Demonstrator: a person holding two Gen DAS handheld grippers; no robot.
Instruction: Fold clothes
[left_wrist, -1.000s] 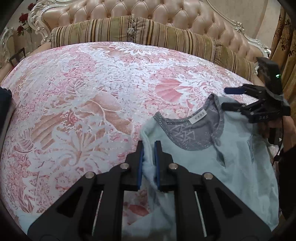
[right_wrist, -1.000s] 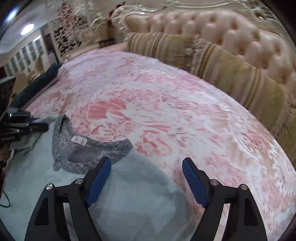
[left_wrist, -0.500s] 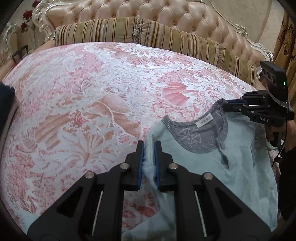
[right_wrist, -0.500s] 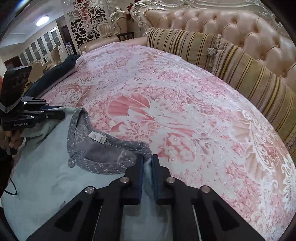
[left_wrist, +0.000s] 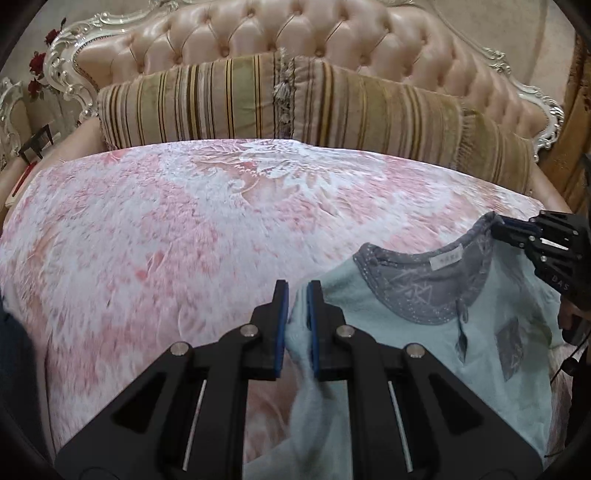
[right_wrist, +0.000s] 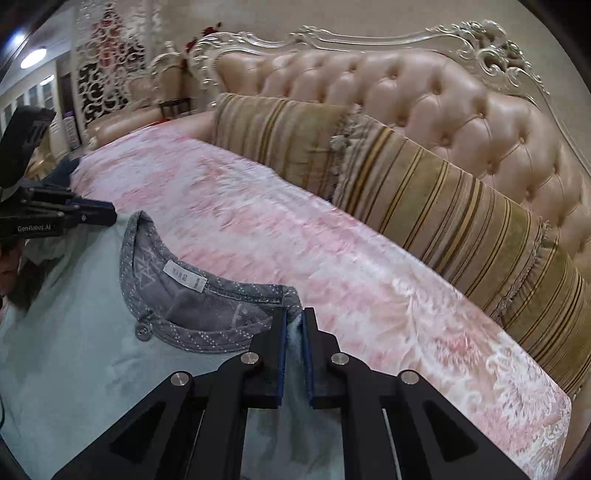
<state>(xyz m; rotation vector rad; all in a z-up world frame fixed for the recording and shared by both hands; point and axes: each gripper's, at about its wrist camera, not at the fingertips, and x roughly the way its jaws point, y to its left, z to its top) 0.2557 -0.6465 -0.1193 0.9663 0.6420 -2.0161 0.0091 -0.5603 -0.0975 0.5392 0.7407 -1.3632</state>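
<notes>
The right hand-held gripper (right_wrist: 293, 347) has just been pinched onto the light blue shirt (left_wrist: 424, 332) beside its collar. The opposite shoulder is pinched by the left hand-held gripper (left_wrist: 296, 325), so the shirt, held over the pink floral bed (left_wrist: 184, 240), is judged ready for spreading.

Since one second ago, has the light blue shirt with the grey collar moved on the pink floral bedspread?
Yes. The light blue shirt has moved toward the striped pillows, and the tufted headboard looms nearer. Both claws, left claw and right claw, grip its shoulders.

One light-blue shirt (left_wrist: 424, 332), two striped cushions (left_wrist: 207, 103), two grippers (left_wrist: 295, 321), one floral bedspread (left_wrist: 147, 229).
</notes>
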